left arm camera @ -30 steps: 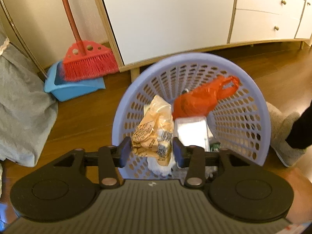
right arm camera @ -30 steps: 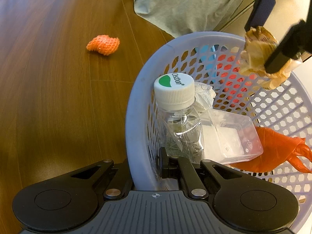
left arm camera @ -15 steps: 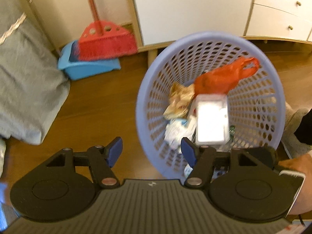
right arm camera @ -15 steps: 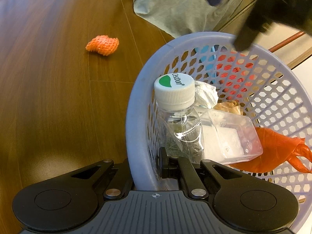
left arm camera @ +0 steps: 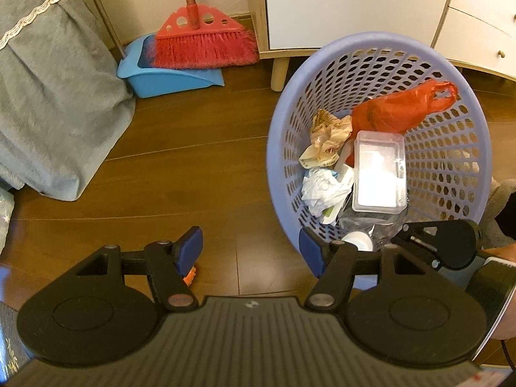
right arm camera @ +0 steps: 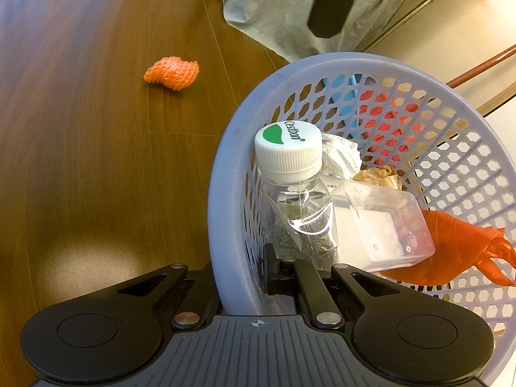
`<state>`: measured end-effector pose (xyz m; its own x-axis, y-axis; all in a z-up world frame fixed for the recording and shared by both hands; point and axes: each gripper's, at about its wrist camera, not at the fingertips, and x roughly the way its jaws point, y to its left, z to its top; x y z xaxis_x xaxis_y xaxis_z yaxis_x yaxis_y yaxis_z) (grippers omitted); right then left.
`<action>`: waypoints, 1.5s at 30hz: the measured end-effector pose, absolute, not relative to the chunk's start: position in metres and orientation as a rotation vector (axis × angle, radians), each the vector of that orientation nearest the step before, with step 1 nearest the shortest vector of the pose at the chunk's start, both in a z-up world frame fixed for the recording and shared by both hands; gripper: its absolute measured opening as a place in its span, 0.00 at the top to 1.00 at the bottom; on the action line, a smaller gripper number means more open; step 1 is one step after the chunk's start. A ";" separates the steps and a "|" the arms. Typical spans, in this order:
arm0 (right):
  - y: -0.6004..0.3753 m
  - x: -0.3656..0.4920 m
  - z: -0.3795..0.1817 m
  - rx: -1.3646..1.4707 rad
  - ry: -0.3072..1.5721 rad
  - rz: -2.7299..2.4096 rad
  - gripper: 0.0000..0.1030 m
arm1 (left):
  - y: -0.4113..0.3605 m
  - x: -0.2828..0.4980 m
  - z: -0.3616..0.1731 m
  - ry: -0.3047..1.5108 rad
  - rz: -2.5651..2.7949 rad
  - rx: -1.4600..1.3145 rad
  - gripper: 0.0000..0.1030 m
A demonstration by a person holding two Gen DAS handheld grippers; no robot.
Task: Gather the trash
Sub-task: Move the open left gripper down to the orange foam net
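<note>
The foam net (right arm camera: 171, 73), an orange crumpled piece, lies on the wood floor (right arm camera: 80, 148), outside the basket (right arm camera: 225, 200) and clearly apart from its rim. In my right view its long axis goes about across the picture, a little tilted. In my left view I see only a small orange edge of it (left arm camera: 190, 276), just under the tip of one of my left fingers (left arm camera: 188, 248). So the net is not between my left jaws. It lies below them, on the side away from the basket, and mostly hidden by that finger.

My left gripper (left arm camera: 250, 248) has its jaws apart and nothing is between them, only bare floor. It points down steeply, and its other finger is in front of the basket wall (left arm camera: 274, 148). In the right view the dark left fingers (right arm camera: 329, 13) show at the top, above the grey cloth (right arm camera: 274, 9).

My right gripper (right arm camera: 240, 277) is closed on the basket rim, one finger inside and one outside, and it keeps the basket tilted. Inside are a bottle (right arm camera: 293, 193), a clear box (right arm camera: 380, 222), an orange bag (right arm camera: 451, 248) and crumpled paper (right arm camera: 342, 154).

I judge that the left hand must take the net, because it is free and nearer. For this the jaws should shift away from the basket until the net sits between them. They should close across its short side, so the wrist may need some turning.
</note>
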<state>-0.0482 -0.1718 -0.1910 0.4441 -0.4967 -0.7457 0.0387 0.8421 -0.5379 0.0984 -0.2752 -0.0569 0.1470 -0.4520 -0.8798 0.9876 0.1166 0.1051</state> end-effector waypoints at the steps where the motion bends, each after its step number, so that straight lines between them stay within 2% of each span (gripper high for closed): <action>1: -0.172 -0.048 -0.191 -0.486 1.068 -0.349 0.99 | -0.274 0.100 -0.058 0.810 -1.238 0.854 0.40; 24: -0.170 -0.047 -0.193 -0.489 1.057 -0.351 0.99 | -0.226 0.158 -0.077 0.887 -1.086 0.838 0.40; 45: -0.165 -0.026 -0.201 -0.527 1.064 -0.383 0.99 | -0.194 0.195 -0.153 0.944 -1.036 0.755 0.40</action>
<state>-0.0265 -0.1651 -0.2011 0.4394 -0.5369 -0.7202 0.0457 0.8140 -0.5790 0.1951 -0.1937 -0.1531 0.2080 -0.3634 -0.9081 0.9379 0.3376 0.0798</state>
